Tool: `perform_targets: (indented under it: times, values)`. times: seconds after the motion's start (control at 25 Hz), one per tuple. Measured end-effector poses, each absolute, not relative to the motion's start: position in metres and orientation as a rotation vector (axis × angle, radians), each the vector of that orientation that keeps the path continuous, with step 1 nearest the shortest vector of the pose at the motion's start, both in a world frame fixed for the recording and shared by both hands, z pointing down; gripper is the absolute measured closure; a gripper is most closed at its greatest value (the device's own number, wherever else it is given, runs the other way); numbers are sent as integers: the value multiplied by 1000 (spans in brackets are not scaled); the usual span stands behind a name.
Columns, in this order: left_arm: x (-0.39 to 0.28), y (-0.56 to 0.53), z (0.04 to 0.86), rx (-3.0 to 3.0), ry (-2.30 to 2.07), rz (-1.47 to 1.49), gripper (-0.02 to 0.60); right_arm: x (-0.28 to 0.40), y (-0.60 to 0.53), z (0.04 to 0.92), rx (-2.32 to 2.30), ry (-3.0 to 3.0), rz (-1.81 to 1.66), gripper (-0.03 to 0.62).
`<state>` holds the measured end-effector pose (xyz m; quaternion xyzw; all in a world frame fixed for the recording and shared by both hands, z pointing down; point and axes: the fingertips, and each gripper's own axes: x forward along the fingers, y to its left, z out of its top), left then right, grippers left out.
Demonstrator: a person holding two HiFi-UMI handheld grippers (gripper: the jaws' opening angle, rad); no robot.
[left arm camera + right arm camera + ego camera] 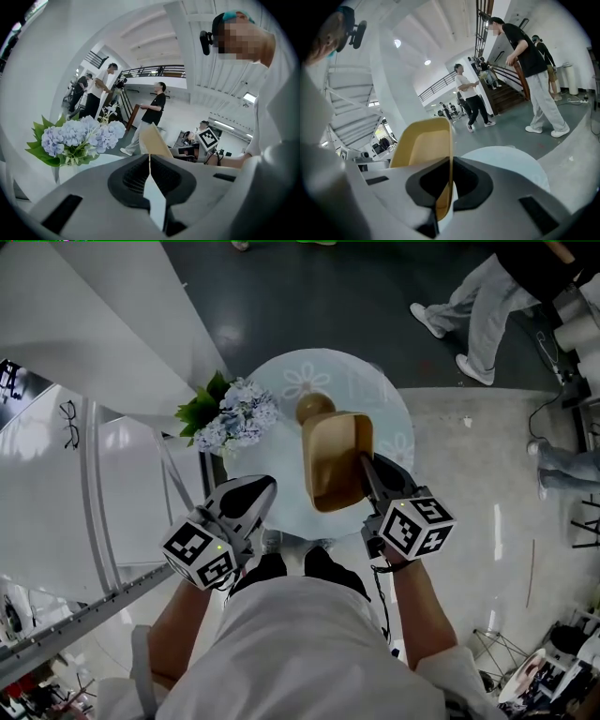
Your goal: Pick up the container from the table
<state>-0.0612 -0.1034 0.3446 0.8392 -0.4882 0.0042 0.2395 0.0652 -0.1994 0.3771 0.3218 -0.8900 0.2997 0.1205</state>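
Flowers stand left on the counter, beside the container your right gripper's jaws pinch by its wall; your left gripper's jaws are pressed together.

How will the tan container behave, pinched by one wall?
Probably stiff: the container shows no flex though the right claw pinches only one thin wall. Likely light, since that edge grip seems to carry it. It may pivot or slip, because most of its smooth body hangs beyond the pinch.
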Motion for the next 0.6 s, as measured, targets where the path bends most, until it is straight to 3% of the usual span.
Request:
perform_targets:
  times: [0.6]
  values:
    - [-50, -106, 327, 2351, -1320, -2, 555, 69, -195, 342, 937, -2676, 833, 566]
